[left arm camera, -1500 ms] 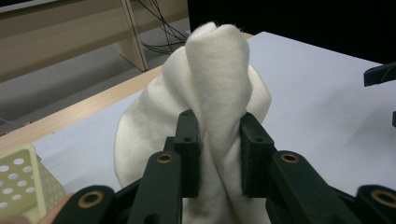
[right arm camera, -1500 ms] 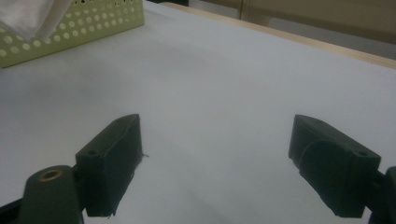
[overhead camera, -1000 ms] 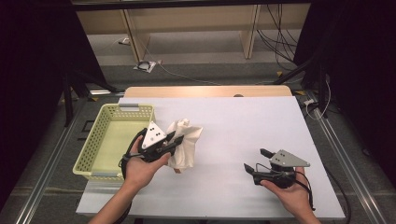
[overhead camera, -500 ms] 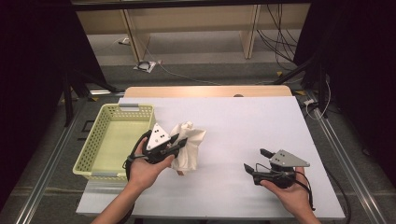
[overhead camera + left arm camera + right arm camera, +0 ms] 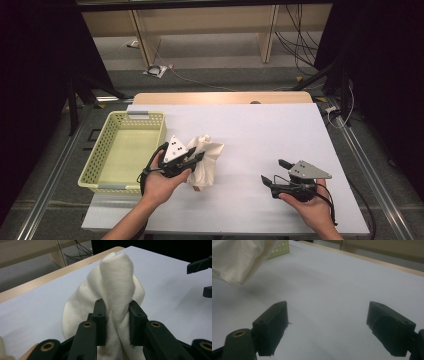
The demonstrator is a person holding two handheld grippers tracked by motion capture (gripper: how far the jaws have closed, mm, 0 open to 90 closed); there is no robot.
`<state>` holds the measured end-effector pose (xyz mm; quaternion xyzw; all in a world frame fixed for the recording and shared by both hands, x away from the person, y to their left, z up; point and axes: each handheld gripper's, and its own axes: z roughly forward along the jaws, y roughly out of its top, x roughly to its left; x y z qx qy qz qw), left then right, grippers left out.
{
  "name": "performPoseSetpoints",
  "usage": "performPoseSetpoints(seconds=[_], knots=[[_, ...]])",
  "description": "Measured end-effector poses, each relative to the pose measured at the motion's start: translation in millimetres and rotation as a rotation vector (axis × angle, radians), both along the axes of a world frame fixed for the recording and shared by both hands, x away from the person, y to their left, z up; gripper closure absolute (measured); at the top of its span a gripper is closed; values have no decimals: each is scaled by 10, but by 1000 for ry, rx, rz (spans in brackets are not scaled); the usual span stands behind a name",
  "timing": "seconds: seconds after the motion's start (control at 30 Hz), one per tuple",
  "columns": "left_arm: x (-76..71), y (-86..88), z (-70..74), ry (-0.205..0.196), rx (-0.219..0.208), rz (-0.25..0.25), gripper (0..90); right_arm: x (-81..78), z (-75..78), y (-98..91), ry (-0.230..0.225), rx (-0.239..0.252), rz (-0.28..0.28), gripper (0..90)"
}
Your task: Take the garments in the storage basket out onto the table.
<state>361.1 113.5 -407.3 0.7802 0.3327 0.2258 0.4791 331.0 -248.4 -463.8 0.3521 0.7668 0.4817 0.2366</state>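
**Cloth pinched and lifted beside the basket**

We hold a cream cloth in our left gripper, its jaws pinching a gathered fold of the fabric between them. In the left gripper view the cloth rises past the jaws as a narrow ridge, its long axis running along the jaws and pointing away from our left hand, while the rest of it bulges out rounded behind and to the sides. From the high view the bundle hangs down from the jaws, its long axis near upright; we cannot tell whether its lower end touches the white bench or hangs just above it. It sits just beside the right-hand wall of the pale yellow basket, outside it.

Our right gripper rests low over the bench, well apart from the cloth, in our right hand. Its jaws are spread wide with bare bench between them, as the right gripper view shows; there a corner of the cloth hangs at the upper left, with a bit of the basket behind it.
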Motion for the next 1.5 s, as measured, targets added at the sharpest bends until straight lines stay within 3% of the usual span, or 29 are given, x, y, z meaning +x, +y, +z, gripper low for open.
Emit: performPoseSetpoints(seconds=[1.5], knots=[[79, -300, -448, 106, 35, -22, 697, 10, -7, 12, 4, 5, -4, 184]])
